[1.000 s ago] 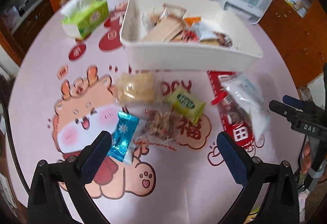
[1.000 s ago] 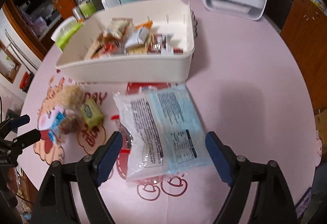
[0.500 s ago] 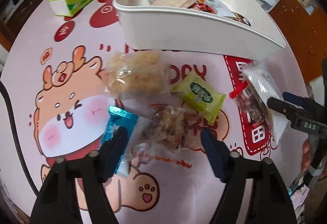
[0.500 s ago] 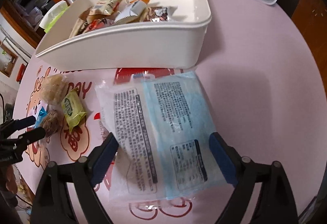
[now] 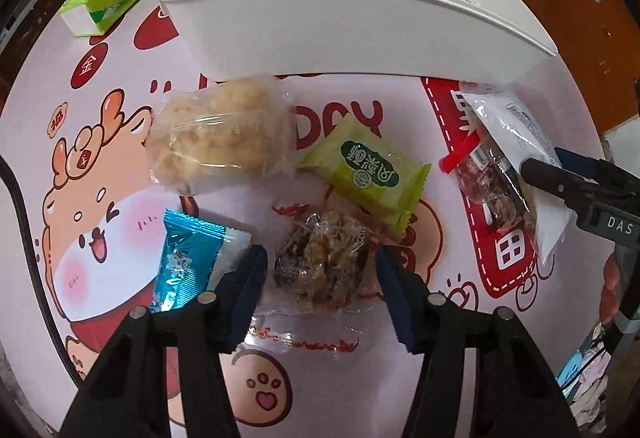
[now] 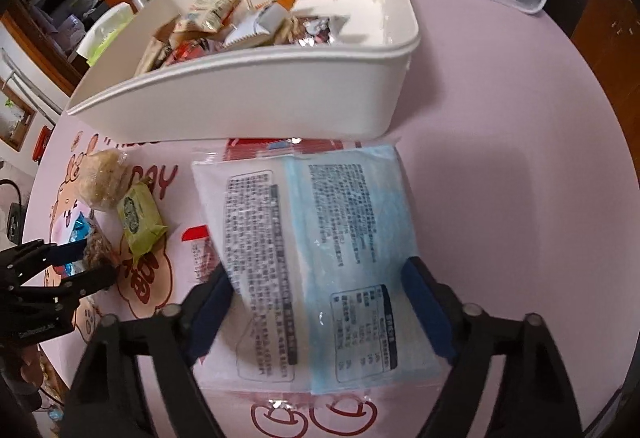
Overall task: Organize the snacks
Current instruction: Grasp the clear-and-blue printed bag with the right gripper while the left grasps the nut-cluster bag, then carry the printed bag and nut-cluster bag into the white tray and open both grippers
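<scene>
Left gripper (image 5: 322,264) spread wide around the brown nut-cluster pack (image 5: 324,262), pads on either side but not pinching yet, probably lined up for a grab toward the white bin (image 5: 360,34) on the far side. Right gripper (image 6: 316,302) likewise gaping, straddling the big blue-and-white bag (image 6: 316,258) lying flat just near of the bin. Green pack (image 5: 368,174), puffed-rice pack (image 5: 220,142) and blue wrapper (image 5: 188,262) loose on the table. Bin contents mostly hidden behind its wall; label print unreadable.
</scene>
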A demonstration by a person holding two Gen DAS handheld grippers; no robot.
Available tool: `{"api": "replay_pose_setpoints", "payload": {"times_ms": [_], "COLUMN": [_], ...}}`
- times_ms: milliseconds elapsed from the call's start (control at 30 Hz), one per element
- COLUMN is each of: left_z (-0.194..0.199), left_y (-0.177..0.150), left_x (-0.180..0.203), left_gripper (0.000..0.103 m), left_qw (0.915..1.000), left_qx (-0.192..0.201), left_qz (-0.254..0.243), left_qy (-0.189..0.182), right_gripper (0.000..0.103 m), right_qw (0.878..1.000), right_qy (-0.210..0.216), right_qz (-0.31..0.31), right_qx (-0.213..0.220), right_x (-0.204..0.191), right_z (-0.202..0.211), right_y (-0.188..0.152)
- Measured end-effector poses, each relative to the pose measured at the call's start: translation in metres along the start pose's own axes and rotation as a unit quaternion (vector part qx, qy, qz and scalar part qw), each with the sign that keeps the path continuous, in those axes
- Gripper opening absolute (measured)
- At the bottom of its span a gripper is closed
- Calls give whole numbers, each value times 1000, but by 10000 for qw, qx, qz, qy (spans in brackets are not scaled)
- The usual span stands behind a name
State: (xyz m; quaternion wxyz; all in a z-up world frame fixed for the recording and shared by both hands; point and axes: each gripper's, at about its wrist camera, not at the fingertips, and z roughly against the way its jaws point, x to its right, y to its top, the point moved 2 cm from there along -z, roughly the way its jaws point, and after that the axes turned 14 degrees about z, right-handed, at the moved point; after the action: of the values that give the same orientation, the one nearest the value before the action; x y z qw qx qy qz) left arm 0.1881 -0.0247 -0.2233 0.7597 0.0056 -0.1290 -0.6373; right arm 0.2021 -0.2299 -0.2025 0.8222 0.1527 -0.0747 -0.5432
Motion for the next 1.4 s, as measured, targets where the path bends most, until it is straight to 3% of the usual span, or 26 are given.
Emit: {"api": "replay_pose_setpoints", "payload": {"times_ms": [100, 133, 300, 333, 600, 867, 1400], "left_z": [0, 0, 2, 5, 32, 85, 200], "left_y": [0, -1, -3, -6, -17, -15, 39], "left_x": [0, 1, -1, -4, -10, 2, 29], "left_gripper": [48, 48, 48, 48, 47, 47, 48], "left_qw": [10000, 10000, 9999, 9999, 9994, 9970, 9824], "left_qx": [49, 51, 55, 61, 304, 719, 1708], "left_qz": [-4, 2, 91, 104, 84, 15, -333], "left_qy": [-12, -12, -19, -31, -111, -285, -686], "right_gripper": [52, 35, 23, 16, 12, 9, 9], "right_qw": [9994, 9992, 9988, 9987, 9986, 9973, 9854], "right_qy": [-68, -50, -4, 5, 139, 323, 272], "right_qz": [269, 323, 399, 403, 318, 310, 299], "right_qx": [195, 240, 292, 319, 390, 584, 1656], "right_x": [-11, -14, -20, -21, -18, -26, -29], "right_z": [10, 12, 15, 16, 32, 67, 166], "right_y": [2, 3, 8, 8, 3, 0, 46]}}
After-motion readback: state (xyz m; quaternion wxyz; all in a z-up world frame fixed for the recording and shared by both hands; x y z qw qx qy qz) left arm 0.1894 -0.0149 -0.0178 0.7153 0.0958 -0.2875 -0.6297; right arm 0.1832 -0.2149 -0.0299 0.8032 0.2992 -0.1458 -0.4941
